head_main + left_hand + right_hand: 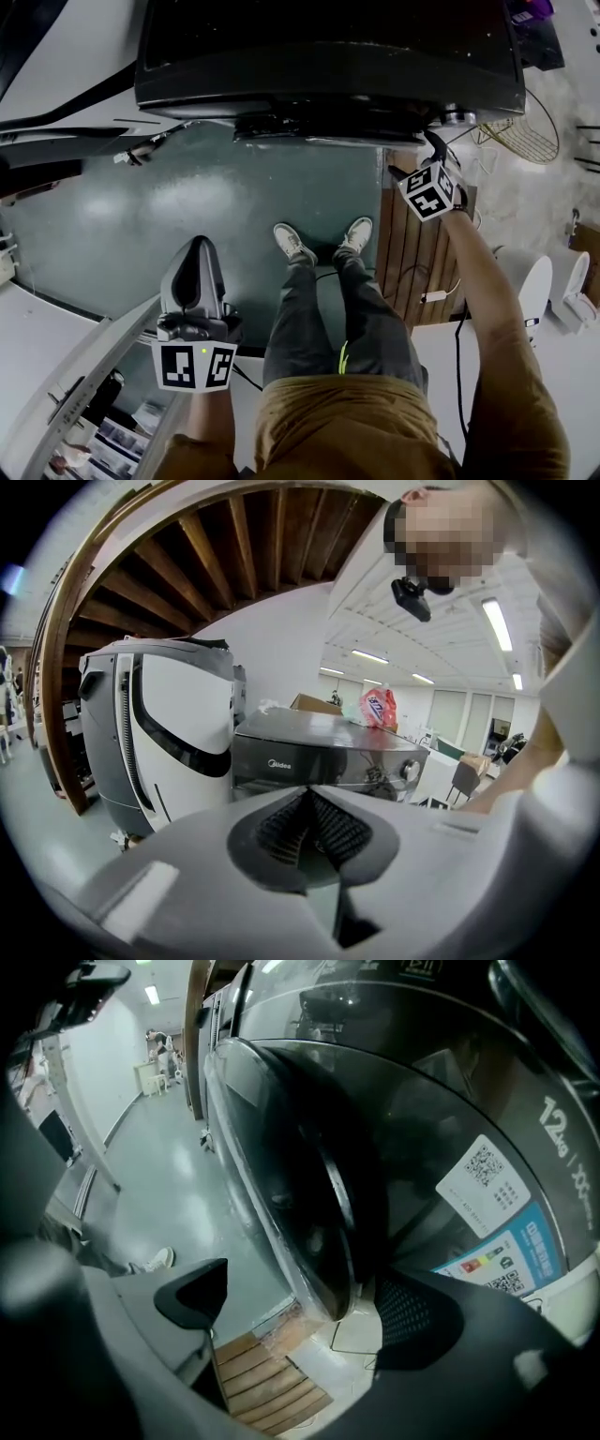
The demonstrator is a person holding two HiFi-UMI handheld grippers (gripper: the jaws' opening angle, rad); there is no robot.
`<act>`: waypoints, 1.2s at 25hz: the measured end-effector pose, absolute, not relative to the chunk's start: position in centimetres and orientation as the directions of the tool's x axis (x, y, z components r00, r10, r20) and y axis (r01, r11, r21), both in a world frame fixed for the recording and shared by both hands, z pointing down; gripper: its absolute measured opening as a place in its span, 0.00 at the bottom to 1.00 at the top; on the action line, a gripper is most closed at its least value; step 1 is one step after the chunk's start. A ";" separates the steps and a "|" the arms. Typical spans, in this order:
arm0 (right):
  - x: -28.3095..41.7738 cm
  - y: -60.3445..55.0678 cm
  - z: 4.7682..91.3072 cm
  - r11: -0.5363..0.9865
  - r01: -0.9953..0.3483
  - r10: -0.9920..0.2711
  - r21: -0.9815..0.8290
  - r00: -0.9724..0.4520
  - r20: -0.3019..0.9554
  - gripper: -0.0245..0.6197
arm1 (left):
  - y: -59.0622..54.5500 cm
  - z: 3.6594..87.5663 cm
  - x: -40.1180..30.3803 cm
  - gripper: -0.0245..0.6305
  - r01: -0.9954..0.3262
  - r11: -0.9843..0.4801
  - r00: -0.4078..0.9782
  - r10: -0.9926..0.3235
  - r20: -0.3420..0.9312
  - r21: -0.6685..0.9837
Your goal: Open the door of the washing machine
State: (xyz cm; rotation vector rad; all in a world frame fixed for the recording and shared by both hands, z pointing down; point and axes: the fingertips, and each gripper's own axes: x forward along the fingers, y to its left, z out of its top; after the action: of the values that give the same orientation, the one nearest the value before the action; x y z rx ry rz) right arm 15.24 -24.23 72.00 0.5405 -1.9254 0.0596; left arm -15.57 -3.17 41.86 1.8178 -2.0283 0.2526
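Observation:
The dark washing machine fills the top of the head view, and its round glass door looks closed against the front. My right gripper is at the machine's front right, pointing steeply down. Its jaws stand open wide astride the door's lower rim. The mesh pad is just beside the rim and the other fingertip is well clear. My left gripper hangs low at the left, far from the machine, with its pads shut on nothing.
A wooden slatted pallet lies on the green floor under my right arm, also below the door. The person's shoes stand in front of the machine. A tall white appliance stands left of it, a pink bag on top.

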 end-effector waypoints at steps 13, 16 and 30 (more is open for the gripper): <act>16.6 -26.2 72.8 0.923 -0.168 -0.375 0.347 -0.178 0.910 0.34 | -1.7 43.3 -16.0 0.13 -0.979 0.155 -0.082 -0.893 0.443 0.133; 16.8 -26.5 72.9 0.914 -0.117 -0.404 0.390 -0.152 0.902 0.28 | -1.5 43.7 -16.3 0.13 -0.979 0.155 -0.079 -0.887 0.454 0.131; 16.9 -26.4 72.9 0.927 0.002 -0.373 0.374 -0.070 0.925 0.23 | -1.1 45.4 -15.9 0.13 -0.976 0.146 -0.052 -0.879 0.473 0.164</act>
State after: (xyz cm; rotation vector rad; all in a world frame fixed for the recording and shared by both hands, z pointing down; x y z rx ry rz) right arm 16.91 -26.42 72.91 0.2912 -1.6178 -0.3157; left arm -15.85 -1.07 45.39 1.7684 -1.9664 0.2756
